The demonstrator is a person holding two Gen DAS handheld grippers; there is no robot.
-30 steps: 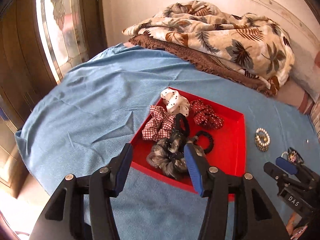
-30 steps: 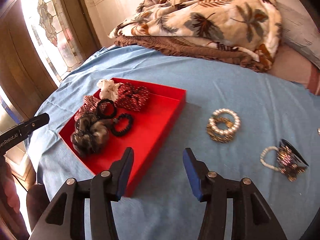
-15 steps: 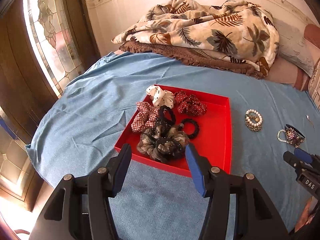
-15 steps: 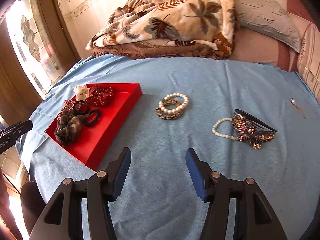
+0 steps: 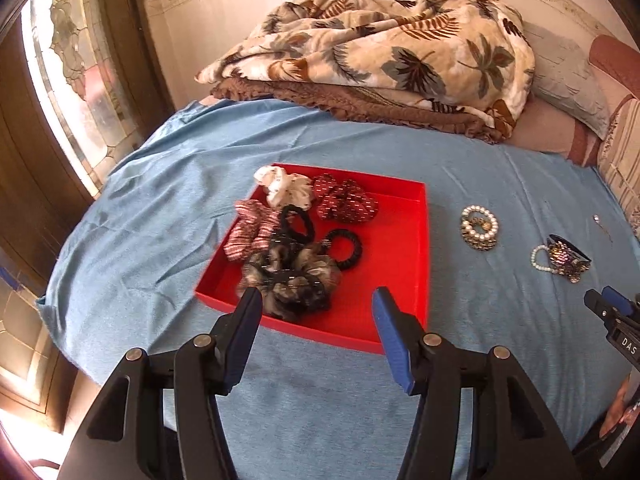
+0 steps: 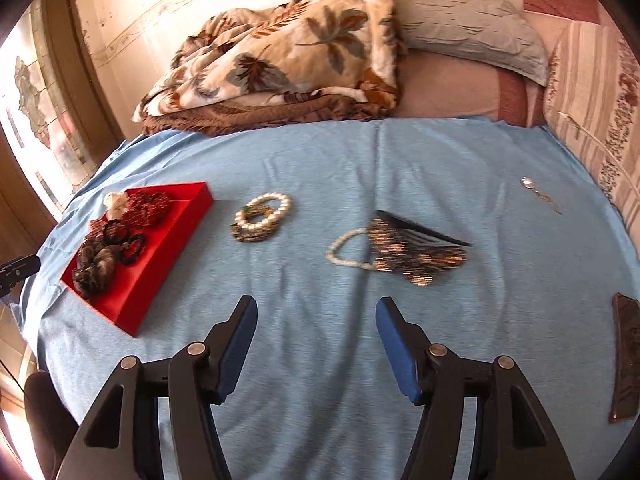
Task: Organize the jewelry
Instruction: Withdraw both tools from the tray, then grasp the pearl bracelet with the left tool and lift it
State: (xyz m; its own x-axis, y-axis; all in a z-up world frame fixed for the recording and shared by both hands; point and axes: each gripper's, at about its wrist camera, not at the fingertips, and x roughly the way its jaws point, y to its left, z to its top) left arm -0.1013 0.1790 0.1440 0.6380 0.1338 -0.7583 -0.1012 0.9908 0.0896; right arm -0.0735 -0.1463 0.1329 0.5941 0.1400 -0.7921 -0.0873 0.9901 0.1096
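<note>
Sunlight is pouring through a stained-glass window [image 5: 68, 80] at nine o'clock, and a blue sheet [image 6: 360, 160] is covering the bed. At twelve o'clock a leaf-print blanket [image 5: 380, 48] is lying heaped on a brown throw, with a grey pillow [image 6: 472, 24] beside it.

In the left wrist view, a red tray [image 5: 404, 240] is sitting on the sheet just beyond the left tongs [image 5: 316, 320], whose blue pads are standing apart with nothing between them. Scrunchies are crowding the tray's nine o'clock half: a white one [image 5: 286, 188], a dark red one [image 5: 344, 202], a checked one [image 5: 250, 230], a furry grey-brown one [image 5: 292, 276] and black hair ties [image 5: 346, 248].

At three o'clock from the tray, well apart from it, a pearl bracelet [image 5: 480, 228] is resting on a darker beaded one. Further toward three o'clock, a second pearl strand [image 6: 346, 250] is touching a beaded hair comb [image 6: 416, 248]. A small silvery trinket [image 6: 538, 194] is lying at two o'clock, too small to identify.

The right tongs [image 6: 316, 328] are hanging over bare sheet at six o'clock from the comb, gripping nothing; their jaws have just been opening wider.
</note>
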